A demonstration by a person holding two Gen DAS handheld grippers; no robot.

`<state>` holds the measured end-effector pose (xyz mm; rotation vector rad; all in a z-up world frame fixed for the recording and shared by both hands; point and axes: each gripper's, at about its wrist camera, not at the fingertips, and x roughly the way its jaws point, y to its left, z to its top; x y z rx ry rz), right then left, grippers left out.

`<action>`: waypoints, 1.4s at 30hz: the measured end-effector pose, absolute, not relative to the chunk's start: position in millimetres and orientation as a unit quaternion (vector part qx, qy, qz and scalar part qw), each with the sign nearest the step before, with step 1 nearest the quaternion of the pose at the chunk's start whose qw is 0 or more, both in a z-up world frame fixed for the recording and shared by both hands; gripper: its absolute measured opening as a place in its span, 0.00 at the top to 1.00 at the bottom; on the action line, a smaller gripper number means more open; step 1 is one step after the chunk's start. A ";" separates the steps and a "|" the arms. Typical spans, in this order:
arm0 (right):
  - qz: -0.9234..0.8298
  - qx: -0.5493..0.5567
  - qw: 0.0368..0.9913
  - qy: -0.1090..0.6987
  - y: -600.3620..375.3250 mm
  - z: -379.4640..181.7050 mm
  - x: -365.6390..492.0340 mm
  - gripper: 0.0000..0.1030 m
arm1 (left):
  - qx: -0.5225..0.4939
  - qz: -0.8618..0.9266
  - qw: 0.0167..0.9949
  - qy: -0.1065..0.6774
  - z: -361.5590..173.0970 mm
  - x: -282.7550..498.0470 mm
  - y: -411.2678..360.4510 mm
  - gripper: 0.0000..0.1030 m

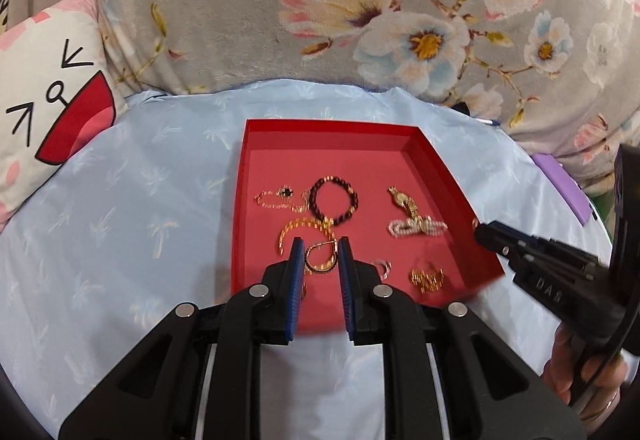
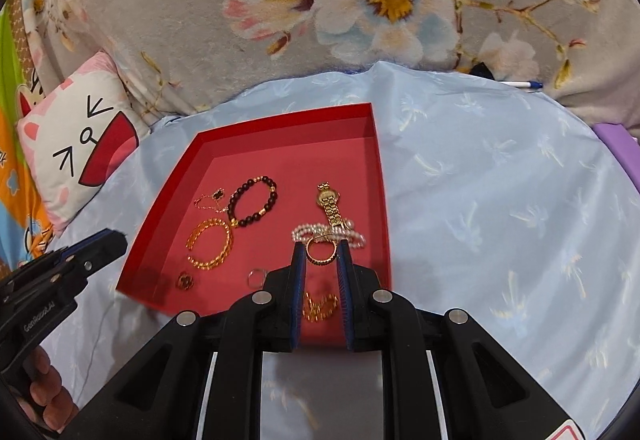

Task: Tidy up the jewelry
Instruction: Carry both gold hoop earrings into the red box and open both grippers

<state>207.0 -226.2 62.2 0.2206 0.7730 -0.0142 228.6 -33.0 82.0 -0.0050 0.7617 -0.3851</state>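
Pinching a gold hoop [image 1: 320, 270], the L gripper [image 1: 320, 240] is hanging low in the centre of its view, pads closed on the hoop's two sides, over the near end of the red tray [image 1: 320, 164]. In the R wrist view, the R gripper [image 2: 320, 245] is doing the same w/ a 2nd hoop [image 2: 321, 261], fingers clamped on it above the tray's lower right part.

The tray is sitting on a blue sheet [image 1: 140, 200], mid-frame in both views. Other pcs are lying on its floor:
- bead bracelet [image 2: 252, 202] and gold bangle [image 2: 210, 244], left of centre & touching
- thin chain [image 2: 208, 200] at the far left of the group
- watch [image 2: 330, 206] w/ its strap crossing a pearl bracelet [image 2: 328, 234], right of centre
- small silver ring [image 2: 256, 276] and a gold chain heap [image 2: 320, 306], bottom edge

A cartoon pillow [image 1: 44, 92] is leaning at the left; a floral blanket [image 1: 240, 0] is filling the top.
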 end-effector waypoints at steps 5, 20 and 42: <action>-0.002 0.099 0.918 0.384 -220.8 51.3 224.7 0.86 | 0.002 -0.174 0.909 0.378 72.0 255.7 -43.2 0.84; -0.001 0.090 0.915 0.394 -213.8 31.0 240.3 0.86 | 0.012 -0.163 0.905 0.393 46.8 272.6 -49.5 0.84; -0.010 0.068 0.934 0.350 -214.1 75.1 306.1 0.85 | 0.018 -0.149 0.921 0.361 73.8 336.8 -63.0 0.84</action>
